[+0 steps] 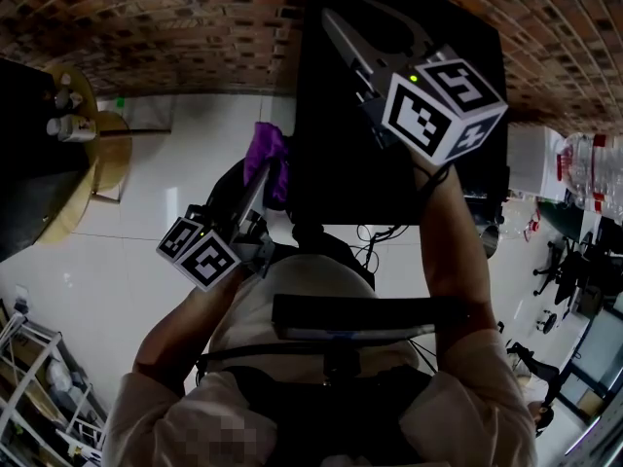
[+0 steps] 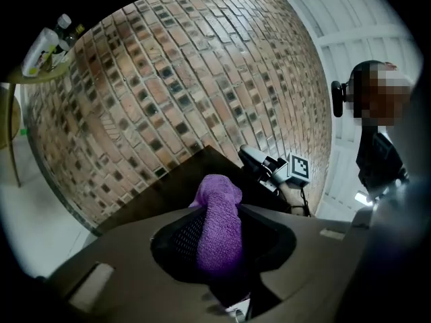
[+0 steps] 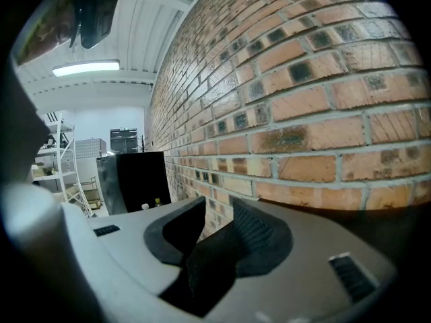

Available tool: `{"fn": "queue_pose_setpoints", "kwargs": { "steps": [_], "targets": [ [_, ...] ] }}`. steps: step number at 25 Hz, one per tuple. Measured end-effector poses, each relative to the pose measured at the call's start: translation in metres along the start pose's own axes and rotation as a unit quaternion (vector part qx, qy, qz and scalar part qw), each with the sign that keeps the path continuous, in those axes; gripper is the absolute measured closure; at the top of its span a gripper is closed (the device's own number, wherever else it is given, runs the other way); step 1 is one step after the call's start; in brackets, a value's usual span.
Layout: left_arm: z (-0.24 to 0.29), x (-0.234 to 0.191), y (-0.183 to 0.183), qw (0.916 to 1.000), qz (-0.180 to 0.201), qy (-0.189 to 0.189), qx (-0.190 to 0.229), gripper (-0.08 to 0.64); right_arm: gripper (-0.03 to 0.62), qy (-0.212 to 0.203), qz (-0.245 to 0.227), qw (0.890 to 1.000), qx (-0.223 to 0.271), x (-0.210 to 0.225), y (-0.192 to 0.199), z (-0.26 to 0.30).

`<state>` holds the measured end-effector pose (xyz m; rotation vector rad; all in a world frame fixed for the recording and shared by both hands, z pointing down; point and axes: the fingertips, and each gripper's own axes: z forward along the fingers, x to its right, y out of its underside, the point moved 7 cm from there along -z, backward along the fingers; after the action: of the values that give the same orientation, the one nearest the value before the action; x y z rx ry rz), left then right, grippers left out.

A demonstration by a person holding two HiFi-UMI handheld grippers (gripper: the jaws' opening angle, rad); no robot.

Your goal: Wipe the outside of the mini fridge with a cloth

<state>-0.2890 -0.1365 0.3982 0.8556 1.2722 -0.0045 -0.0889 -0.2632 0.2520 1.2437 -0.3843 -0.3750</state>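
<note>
A black mini fridge (image 1: 389,144) stands against the brick wall, seen from above in the head view. A purple cloth (image 1: 268,156) is bunched against its left side, and my left gripper (image 1: 255,185) is shut on it. In the left gripper view the cloth (image 2: 219,227) fills the space between the dark pads, with the fridge's dark top (image 2: 168,187) behind it. My right gripper (image 1: 341,27) hovers over the fridge's top near the wall. In the right gripper view its jaws (image 3: 219,210) stand slightly apart with nothing between them. The right gripper (image 2: 259,160) also shows beyond the cloth.
A brick wall (image 1: 146,27) runs behind the fridge. A round wooden table (image 1: 97,154) with bottles (image 1: 68,127) stands to the left on white floor tiles. Cables (image 1: 375,241) lie by the fridge's base. Water bottles (image 1: 584,163) stand at the right, and a wire rack (image 1: 39,377) at the lower left.
</note>
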Motion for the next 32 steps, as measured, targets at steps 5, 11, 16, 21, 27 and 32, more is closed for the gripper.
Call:
{"fn": "queue_pose_setpoints", "kwargs": {
  "steps": [5,11,16,21,27,32],
  "targets": [
    [0.007,-0.035,0.020,0.9998,-0.004,-0.018,-0.002,0.443,0.472,0.001,0.000,1.000,-0.004,0.000,0.000,0.000],
    [0.011,-0.061,0.040,0.9996,-0.008,-0.025,-0.012,0.443,0.471,0.000,0.001,1.000,-0.006,0.001,0.000,0.000],
    [0.013,-0.095,0.062,0.9978,0.006,-0.052,-0.041,0.443,0.472,0.002,0.001,1.000,-0.010,0.002,0.002,0.000],
    [0.013,-0.133,0.089,0.9934,0.001,-0.083,-0.079,0.443,0.472,0.002,0.002,1.000,-0.011,0.001,0.001,0.000],
    [0.017,-0.172,0.117,0.9854,0.002,-0.120,-0.121,0.443,0.471,0.002,0.003,1.000,-0.013,0.002,0.001,0.000],
    [0.021,-0.204,0.136,0.9778,-0.001,-0.149,-0.147,0.443,0.471,0.003,0.003,1.000,-0.013,0.002,0.000,0.000]
  ]
}}
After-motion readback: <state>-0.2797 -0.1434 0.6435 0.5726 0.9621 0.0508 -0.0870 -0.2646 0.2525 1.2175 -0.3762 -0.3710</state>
